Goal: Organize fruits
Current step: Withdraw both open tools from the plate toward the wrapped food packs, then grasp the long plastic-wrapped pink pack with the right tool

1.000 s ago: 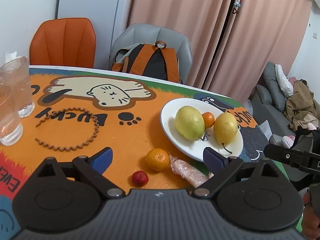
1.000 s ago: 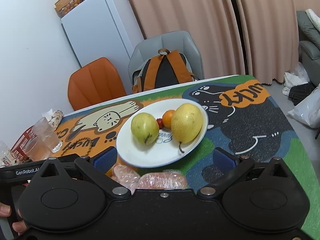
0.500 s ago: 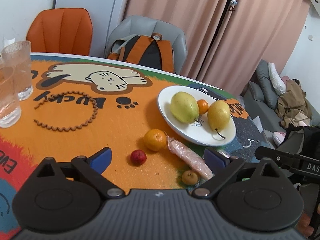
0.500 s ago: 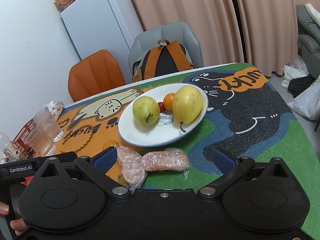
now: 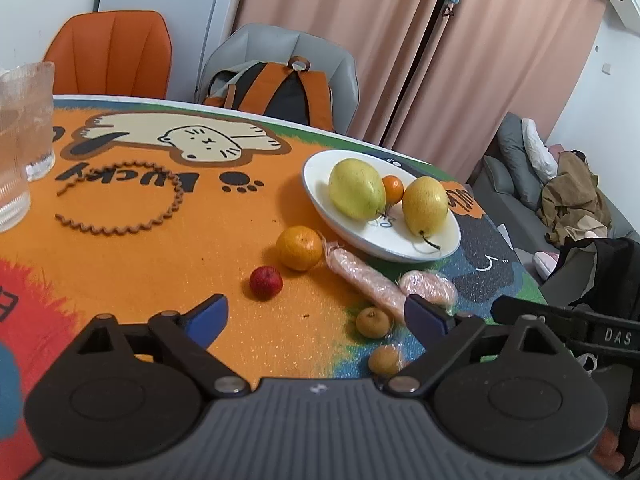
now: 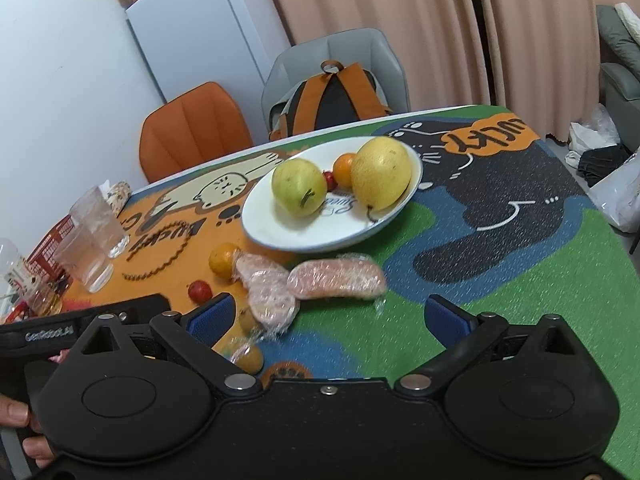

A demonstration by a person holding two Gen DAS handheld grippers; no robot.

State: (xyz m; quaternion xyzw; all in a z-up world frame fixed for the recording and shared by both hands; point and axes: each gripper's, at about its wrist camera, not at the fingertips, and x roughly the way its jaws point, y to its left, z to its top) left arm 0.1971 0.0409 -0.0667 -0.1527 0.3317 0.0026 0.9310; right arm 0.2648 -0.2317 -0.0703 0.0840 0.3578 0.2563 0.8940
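Both your grippers hung over the near edge of the table, pointing down at the spread. Your left gripper (image 5: 316,316) had its jaws wide, though they had just been closing a touch, and nothing sat between the blue pads, only bare orange mat (image 5: 160,264). Your right gripper (image 6: 328,316) was the same story: jaws spread, just narrowed a little, with green mat under the gap and nothing gripped.

The white plate (image 6: 280,236) sat in the middle of the table, carrying two yellow-green pears (image 6: 299,187), a small orange (image 6: 344,165) tucked between them and a tiny red fruit (image 6: 329,178) beside it. Off the plate, a loose orange (image 5: 299,248) lay just short of the rim, touching the end of a plastic-wrapped pink roll (image 5: 364,278). A second wrapped roll (image 6: 336,278) lay beside the first, in front of the plate. A small red fruit (image 5: 265,283) rested nearby on the mat, apart from the orange. Two small yellowish fruits (image 5: 373,322) sat close to your left gripper's right finger; the nearer one looked wrapped in film, but the view there was too blurred to be sure.

Drinking glasses (image 6: 98,220) stood at the far left, with a brown beaded ring (image 5: 120,200) lying flat beside them. A backpack (image 6: 332,96) sat on the grey chair (image 6: 384,48) behind the table.
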